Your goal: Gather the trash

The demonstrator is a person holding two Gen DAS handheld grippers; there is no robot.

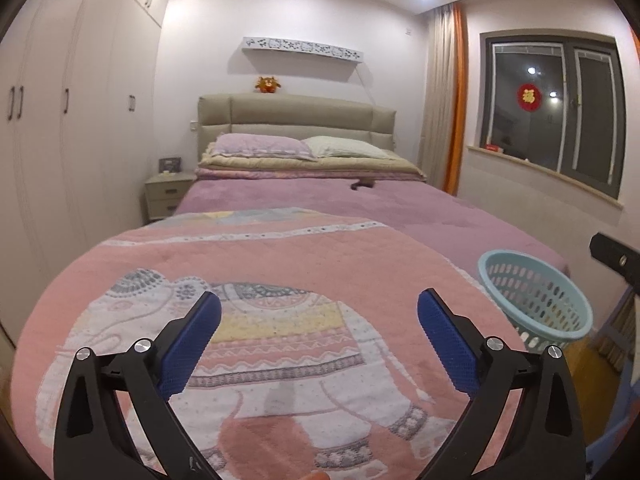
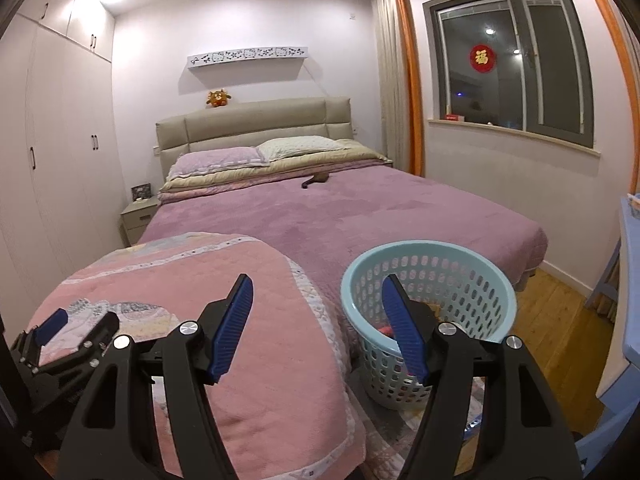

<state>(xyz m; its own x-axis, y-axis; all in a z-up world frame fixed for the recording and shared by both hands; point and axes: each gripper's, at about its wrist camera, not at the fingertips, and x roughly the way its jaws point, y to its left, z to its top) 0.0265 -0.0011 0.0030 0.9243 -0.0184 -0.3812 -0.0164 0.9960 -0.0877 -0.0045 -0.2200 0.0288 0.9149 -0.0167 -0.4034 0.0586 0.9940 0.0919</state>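
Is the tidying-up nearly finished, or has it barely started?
Some way in, it seems. The blue basket beside the bed already holds a few bits. Both the left gripper and right gripper are open, holding nothing. A dark object near the pillows may remain.

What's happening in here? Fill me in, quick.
A person is holding a claw in each hand over the foot of the bed, collecting trash. The left claw and right claw are both open and empty, hovering above the pink elephant blanket. A teal basket stands at the blanket's right edge with a few items already inside. A small dark object lies near the pillows, untouched.
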